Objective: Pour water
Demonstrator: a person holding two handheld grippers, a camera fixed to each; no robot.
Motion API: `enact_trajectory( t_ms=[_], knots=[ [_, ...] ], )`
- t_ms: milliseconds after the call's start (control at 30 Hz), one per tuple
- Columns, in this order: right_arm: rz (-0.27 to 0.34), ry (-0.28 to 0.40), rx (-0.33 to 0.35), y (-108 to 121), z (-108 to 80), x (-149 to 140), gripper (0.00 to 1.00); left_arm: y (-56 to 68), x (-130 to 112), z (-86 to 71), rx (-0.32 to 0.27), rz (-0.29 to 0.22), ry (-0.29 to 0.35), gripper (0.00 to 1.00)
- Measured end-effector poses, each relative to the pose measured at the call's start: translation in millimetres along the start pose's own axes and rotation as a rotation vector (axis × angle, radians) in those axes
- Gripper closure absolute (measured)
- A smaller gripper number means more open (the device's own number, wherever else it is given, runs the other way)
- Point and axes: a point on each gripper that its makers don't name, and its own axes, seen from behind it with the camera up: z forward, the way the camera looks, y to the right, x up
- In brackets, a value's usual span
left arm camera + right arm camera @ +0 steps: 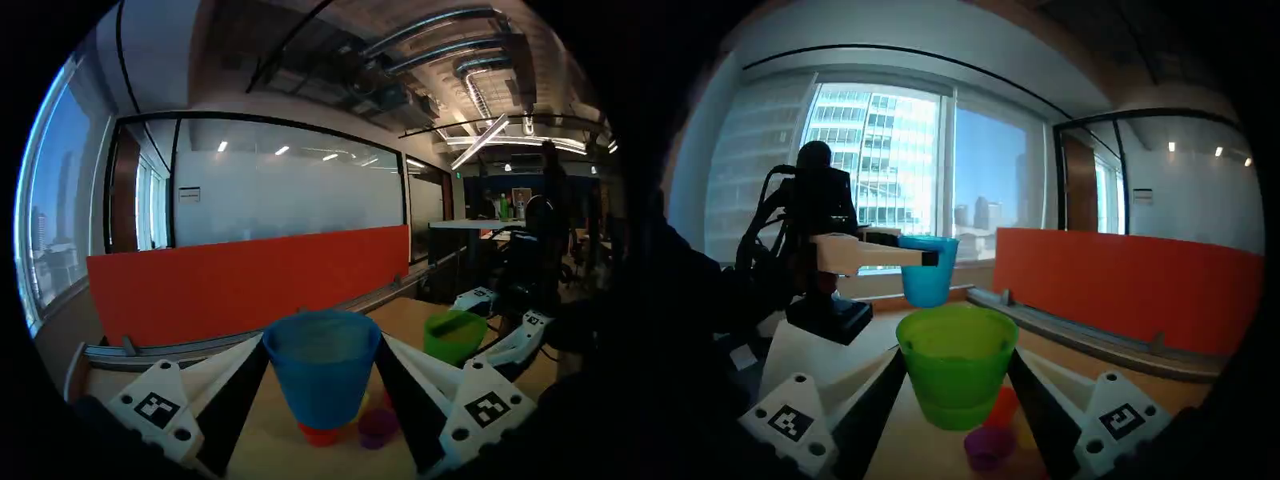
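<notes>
My left gripper [322, 352] is shut on a blue plastic cup [322, 376], which it holds upright above the wooden table [272, 444]. In the right gripper view that blue cup [928, 276] hangs at mid-left, gripped by the left gripper [930, 259]. My right gripper [958, 360] is shut on a green plastic cup [958, 372], also upright. The left gripper view shows the green cup [454, 336] lower right, between the right gripper's fingers [524, 332]. The two cups are apart. I cannot tell what either cup holds.
Small red [322, 435] and purple [378, 426] cups stand on the table below the blue cup; the purple one [990, 446] also sits under the green cup. An orange partition [240, 280] with a metal rail [1104, 340] bounds the table's far side. A black chair [812, 204] stands by the windows.
</notes>
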Motion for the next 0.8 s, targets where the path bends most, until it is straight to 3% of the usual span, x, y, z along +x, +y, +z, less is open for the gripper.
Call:
enact_trajectory(
  t_ms=[300,800],
  knots=[
    [0.001,-0.014,-0.017,11,-11.2,-4,0.12,1.0,-23,-3.8,-0.008,0.029,-0.026,0.12],
    [-0.004,-0.075,-0.025,19,-27.5,-22,0.12,14.5,-65,-7.3,-0.044,0.051,-0.103,0.11]
  ],
)
